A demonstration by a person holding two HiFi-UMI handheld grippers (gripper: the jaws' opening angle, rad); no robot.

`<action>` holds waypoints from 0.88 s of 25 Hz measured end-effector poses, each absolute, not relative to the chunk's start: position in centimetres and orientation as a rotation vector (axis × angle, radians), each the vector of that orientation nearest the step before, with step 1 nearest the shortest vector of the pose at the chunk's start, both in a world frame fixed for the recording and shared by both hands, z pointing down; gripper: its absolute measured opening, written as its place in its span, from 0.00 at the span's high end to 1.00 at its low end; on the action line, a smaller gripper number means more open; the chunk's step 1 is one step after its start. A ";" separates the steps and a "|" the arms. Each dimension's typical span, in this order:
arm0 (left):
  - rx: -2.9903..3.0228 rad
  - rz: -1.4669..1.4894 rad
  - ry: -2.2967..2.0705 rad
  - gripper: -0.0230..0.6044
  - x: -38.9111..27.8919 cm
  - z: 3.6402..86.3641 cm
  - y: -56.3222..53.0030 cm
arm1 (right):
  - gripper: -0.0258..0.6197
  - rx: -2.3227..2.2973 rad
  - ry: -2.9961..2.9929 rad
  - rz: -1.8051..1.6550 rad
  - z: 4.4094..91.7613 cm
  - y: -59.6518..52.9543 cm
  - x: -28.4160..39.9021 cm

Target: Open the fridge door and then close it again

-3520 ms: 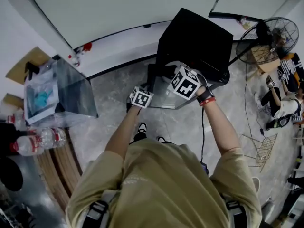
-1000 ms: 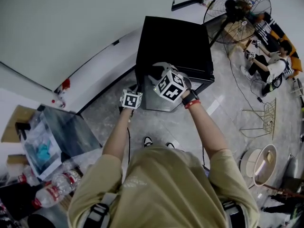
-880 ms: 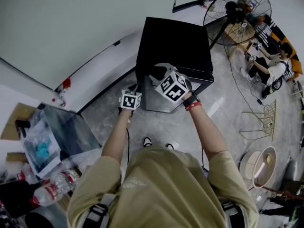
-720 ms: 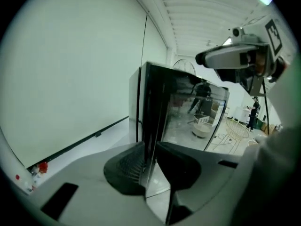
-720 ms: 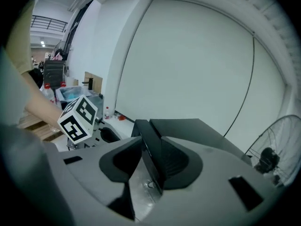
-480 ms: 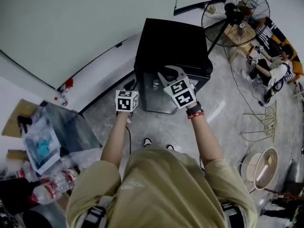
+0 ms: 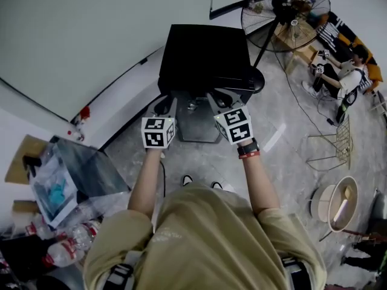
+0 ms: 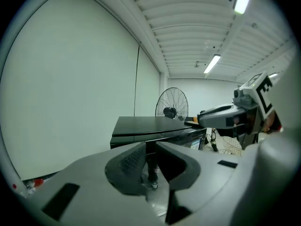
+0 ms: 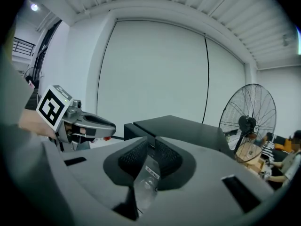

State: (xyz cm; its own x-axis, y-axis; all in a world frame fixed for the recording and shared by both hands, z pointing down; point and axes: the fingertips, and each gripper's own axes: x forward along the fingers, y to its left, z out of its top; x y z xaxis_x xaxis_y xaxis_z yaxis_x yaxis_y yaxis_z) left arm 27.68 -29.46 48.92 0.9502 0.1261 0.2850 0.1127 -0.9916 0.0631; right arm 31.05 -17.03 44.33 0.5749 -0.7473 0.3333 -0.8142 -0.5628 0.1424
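A small black fridge [image 7: 205,53] stands on the floor against the wall; its reflective door front [image 7: 199,122] faces me and looks closed. My left gripper [image 7: 164,104] hangs just before the fridge's upper left front corner. Its jaws stand a narrow gap apart with nothing between them. My right gripper [image 7: 216,95] is beside it at the upper front edge. Its jaws have just been closing and keep a slim gap, nothing in it. The left gripper view shows the fridge [image 8: 150,126] beyond the left gripper [image 8: 149,149]. The right gripper view shows the fridge [image 9: 188,128] past the right gripper [image 9: 151,152].
A pedestal fan [image 7: 281,8] stands right behind the fridge. Seated people [image 7: 341,71] are at the far right. A wire basket [image 7: 338,144] and a round tub [image 7: 335,201] lie on the right floor. A clear box [image 7: 78,168] and water bottles [image 7: 66,249] sit at the left.
Both grippers have risen to the fridge's top front edge. The left came up from lower at the left corner. The right has rolled, and its jaws have narrowed.
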 end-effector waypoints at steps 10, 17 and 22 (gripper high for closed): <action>3.080 0.296 0.186 0.88 27.4 44.8 -25.8 | 0.90 2.781 -1.087 0.389 44.2 -9.1 32.6; 3.099 0.229 0.153 0.92 27.4 43.8 -25.1 | 0.92 2.925 -0.912 0.367 44.0 -6.0 32.5; 3.094 0.216 0.149 0.93 27.5 43.8 -24.5 | 0.92 2.972 -0.797 0.310 43.5 -4.2 32.6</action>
